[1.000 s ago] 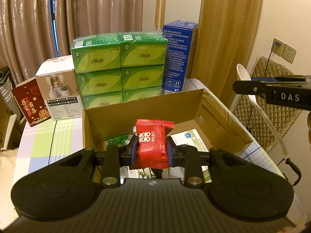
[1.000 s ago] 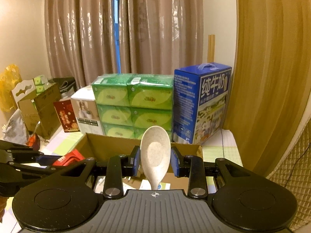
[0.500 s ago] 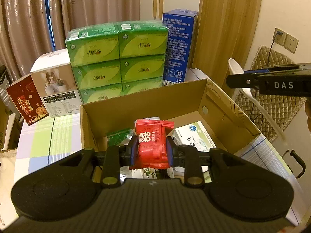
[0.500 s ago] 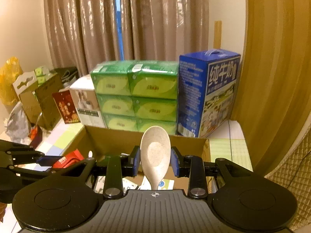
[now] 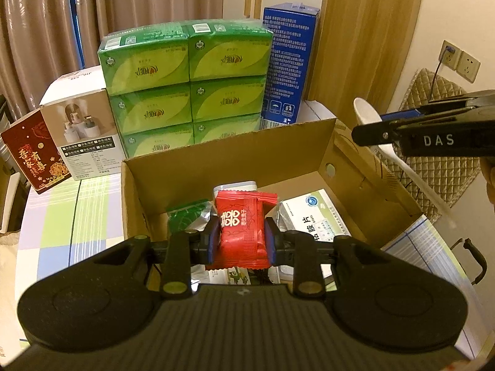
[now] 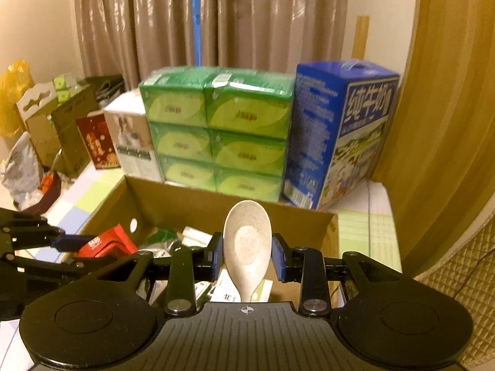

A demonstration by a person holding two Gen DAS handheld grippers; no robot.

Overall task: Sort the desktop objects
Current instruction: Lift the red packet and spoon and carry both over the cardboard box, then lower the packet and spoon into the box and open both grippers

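Two clamped grippers held over an open cardboard box (image 5: 365, 167).

A red snack packet (image 5: 242, 228) is pinched in the left gripper (image 5: 241, 241) above the box interior; a pale spoon (image 6: 247, 244) is gripped by the right gripper (image 6: 247, 258), at 2 o'clock from the left, seemingly above the box's right side.

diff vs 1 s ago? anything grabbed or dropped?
Nothing grabbed or dropped. Both tongs advanced over the cardboard box and tipped downward, so more of its contents show, such as the white medicine box. The left tongs stay shut on the red candy packet; the right tongs stay shut on the white spoon. The green tissue packs and blue milk carton haven't moved.
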